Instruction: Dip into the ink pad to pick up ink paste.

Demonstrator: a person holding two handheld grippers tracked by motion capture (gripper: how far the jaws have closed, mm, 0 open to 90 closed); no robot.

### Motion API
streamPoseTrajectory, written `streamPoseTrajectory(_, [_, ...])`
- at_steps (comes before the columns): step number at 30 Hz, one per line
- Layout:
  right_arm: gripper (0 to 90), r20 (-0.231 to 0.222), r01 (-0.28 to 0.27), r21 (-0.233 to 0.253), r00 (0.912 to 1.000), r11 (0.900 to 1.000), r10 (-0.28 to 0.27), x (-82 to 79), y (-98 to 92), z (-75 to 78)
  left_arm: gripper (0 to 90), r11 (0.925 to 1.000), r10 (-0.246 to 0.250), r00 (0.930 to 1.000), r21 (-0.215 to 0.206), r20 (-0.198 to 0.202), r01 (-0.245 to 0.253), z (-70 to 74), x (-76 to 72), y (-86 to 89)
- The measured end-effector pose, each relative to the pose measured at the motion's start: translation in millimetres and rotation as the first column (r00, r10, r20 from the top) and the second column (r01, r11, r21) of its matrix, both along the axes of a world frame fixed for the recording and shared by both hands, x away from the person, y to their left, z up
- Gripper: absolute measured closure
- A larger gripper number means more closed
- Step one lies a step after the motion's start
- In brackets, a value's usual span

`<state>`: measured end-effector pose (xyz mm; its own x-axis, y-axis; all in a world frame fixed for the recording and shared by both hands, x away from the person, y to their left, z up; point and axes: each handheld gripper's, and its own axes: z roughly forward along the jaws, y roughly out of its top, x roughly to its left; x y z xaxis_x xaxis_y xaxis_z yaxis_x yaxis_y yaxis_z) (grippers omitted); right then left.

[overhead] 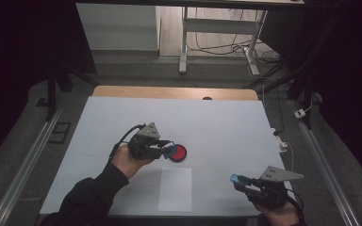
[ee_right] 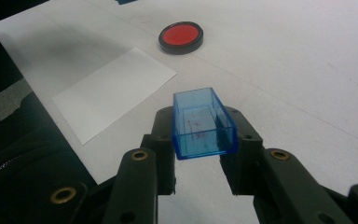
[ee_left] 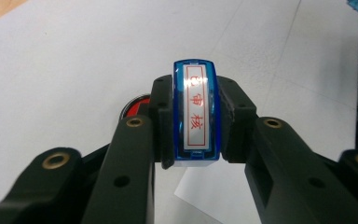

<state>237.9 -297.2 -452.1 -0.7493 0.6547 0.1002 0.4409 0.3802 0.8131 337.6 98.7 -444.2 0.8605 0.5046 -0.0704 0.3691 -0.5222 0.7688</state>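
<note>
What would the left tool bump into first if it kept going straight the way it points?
Probably the round black-rimmed red ink pad. The left tool, shut on the blue plastic stamp, points right at it, and the pad peeks out just beyond the stamp. How high the tool hangs is unclear.

Dim room w/ grey floor (overhead: 122, 70), white desk frame (overhead: 217, 28) behind, cables (overhead: 226, 47) underneath.

Two grippers: the left gripper (overhead: 166, 149) clamps one blue stamp (ee_left: 196, 113) just beside the one red ink pad (overhead: 179, 153); the right gripper (overhead: 243, 181) clamps one blue cap (ee_right: 203, 123), well apart from the pad. One paper sheet (overhead: 175, 189) lies near the pad.
</note>
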Motion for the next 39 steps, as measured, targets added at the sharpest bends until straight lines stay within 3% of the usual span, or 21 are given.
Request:
streamPoseTrajectory(19, [68.1,0.004,-0.004,-0.009,1.0000,1.000,0.004,-1.3,0.2,0.0,70.3,0.9988,0.040,0.9967,0.032,-0.070,-0.038,-23.5,35.7,-20.7])
streamPoseTrajectory(39, [68.1,0.007,-0.011,-0.032,0.9999,0.999,0.011,-2.1,2.1,-0.1,70.2,0.9946,0.075,0.9915,0.080,-0.106,-0.066,-45.2,50.0,-28.5])
